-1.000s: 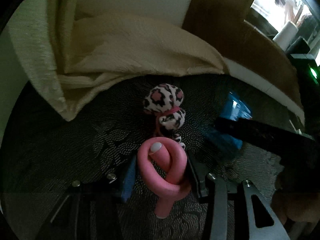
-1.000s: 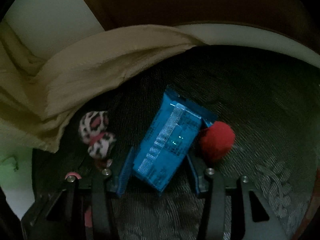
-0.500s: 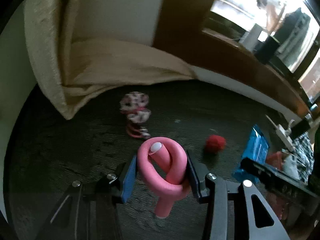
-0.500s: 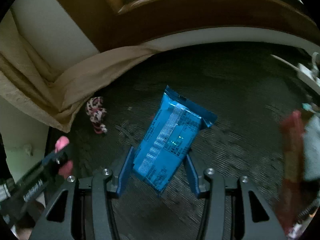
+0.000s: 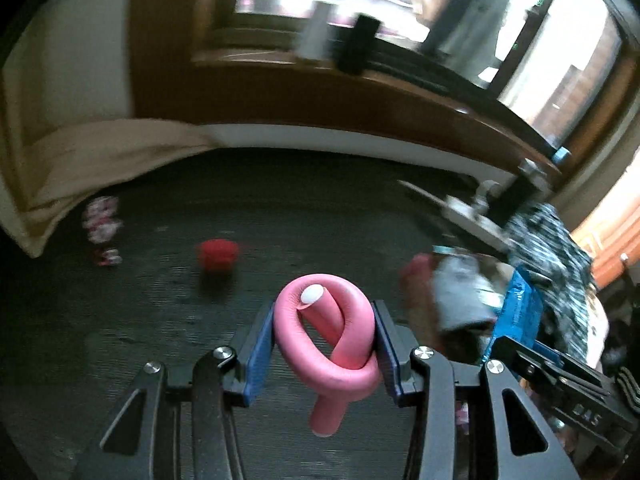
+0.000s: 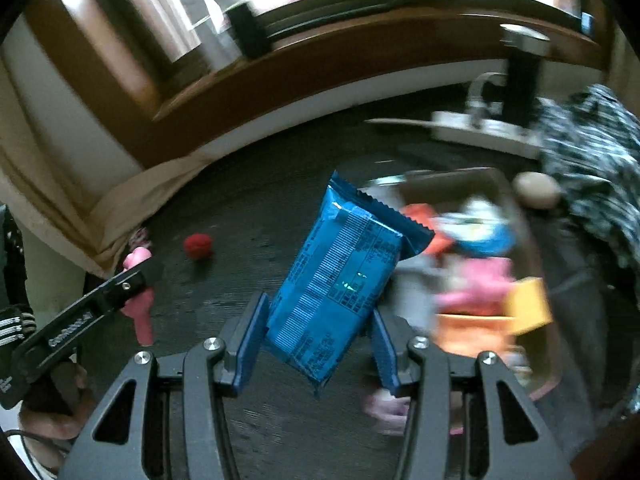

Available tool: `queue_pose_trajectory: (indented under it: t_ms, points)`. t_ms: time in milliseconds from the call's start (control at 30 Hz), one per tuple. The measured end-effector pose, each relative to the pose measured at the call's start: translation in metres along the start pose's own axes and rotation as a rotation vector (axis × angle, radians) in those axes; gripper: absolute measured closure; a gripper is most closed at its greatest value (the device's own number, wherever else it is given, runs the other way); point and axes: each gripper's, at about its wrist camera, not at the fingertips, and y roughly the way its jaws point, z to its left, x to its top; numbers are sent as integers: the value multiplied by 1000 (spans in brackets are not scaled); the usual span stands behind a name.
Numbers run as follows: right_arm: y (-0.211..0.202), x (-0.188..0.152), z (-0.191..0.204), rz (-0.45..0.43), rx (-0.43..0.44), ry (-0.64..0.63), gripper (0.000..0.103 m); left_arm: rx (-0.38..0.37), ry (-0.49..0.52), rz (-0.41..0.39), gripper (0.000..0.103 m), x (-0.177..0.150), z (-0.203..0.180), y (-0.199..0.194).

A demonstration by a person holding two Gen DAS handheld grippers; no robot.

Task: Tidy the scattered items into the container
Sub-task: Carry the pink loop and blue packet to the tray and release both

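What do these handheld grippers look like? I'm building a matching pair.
Both the left gripper and right gripper share one design: black angular linkage arms with triangular cutouts, silver screws, and flat blue finger pads. White lettering marks the side, too blurred to read.

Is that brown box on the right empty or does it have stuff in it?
Not empty: the brown box already holds a blurred jumble of pink, orange and white items.

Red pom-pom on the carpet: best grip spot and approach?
The red pom-pom looks round and soft, with no handle or long axis, and sits alone on the carpet. Probably come straight down from above, fingers either side of its middle, any rotation.
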Motion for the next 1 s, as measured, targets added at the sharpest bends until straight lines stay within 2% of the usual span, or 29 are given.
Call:
queue_pose_trajectory:
  t_ms: [167,333,567,833,900,933,967,1000]
  points:
    - [-23,1,-76,-24,-57,78,50,-80,98,34,55,-20,-78,6]
    - [-38,2,-119,-39,-64,113,50,-119,165,87,55,-40,-129,22]
    - [-46,3,-134,-41,-38,101,50,-133,222,121,55,-51,-169,39]
    - [-48,13,-139,-53,-12,80,50,-109,224,116,54,-45,-180,59]
    - [-48,17,-139,-57,-4,76,50,-103,220,120,48,-41,-180,64]
    - [-48,19,-139,-59,-1,73,50,-100,210,118,35,-39,-179,65]
    - [-48,21,-138,-61,2,70,50,-101,194,100,28,-36,-177,63]
    - [-47,23,-138,-62,5,68,50,-104,185,86,28,-34,-176,61]
